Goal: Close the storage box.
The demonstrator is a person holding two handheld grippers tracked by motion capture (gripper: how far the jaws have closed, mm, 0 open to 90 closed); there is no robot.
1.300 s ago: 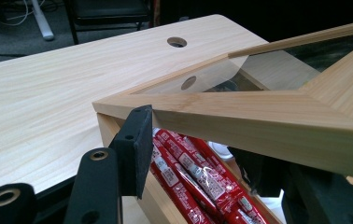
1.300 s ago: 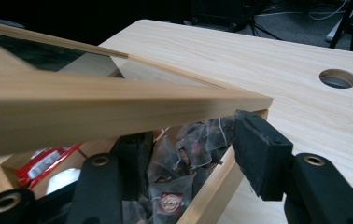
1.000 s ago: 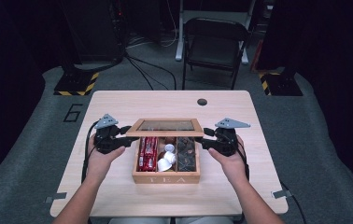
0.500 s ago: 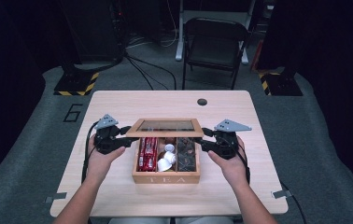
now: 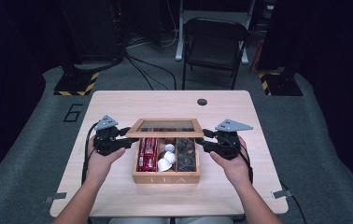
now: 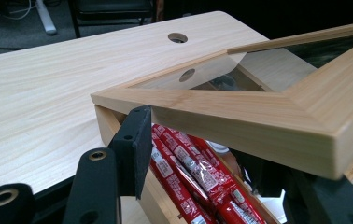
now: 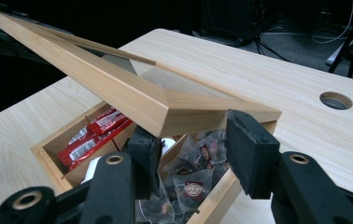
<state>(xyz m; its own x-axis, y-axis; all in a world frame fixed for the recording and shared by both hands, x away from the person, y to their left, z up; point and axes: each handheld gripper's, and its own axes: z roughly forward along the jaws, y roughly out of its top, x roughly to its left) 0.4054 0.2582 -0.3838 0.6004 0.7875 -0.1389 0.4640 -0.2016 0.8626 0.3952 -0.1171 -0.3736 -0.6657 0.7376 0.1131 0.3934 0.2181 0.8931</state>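
A: From above, where's the lid (image 5: 166, 127)?
B: Raised over the tea box (image 5: 166, 177) mid-worktop (image 5: 118, 105), left tongs (image 5: 127, 142) and right tongs (image 5: 202, 140) at its sides.

A: Left gripper view?
B: Tongs clasp the lid's corner above red packets (image 6: 198, 175).

A: Right gripper view?
B: Tongs, just closing, straddle the lid corner; contact unclear.

Black hand-held gripper (image 5: 129, 143), grey plate

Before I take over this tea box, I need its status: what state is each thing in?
lid: half raised, tilted over the box.
tea box: open, three compartments filled.
left gripper: shut on the lid's corner.
right gripper: jaws have just been closing around the lid's other corner; contact unclear.
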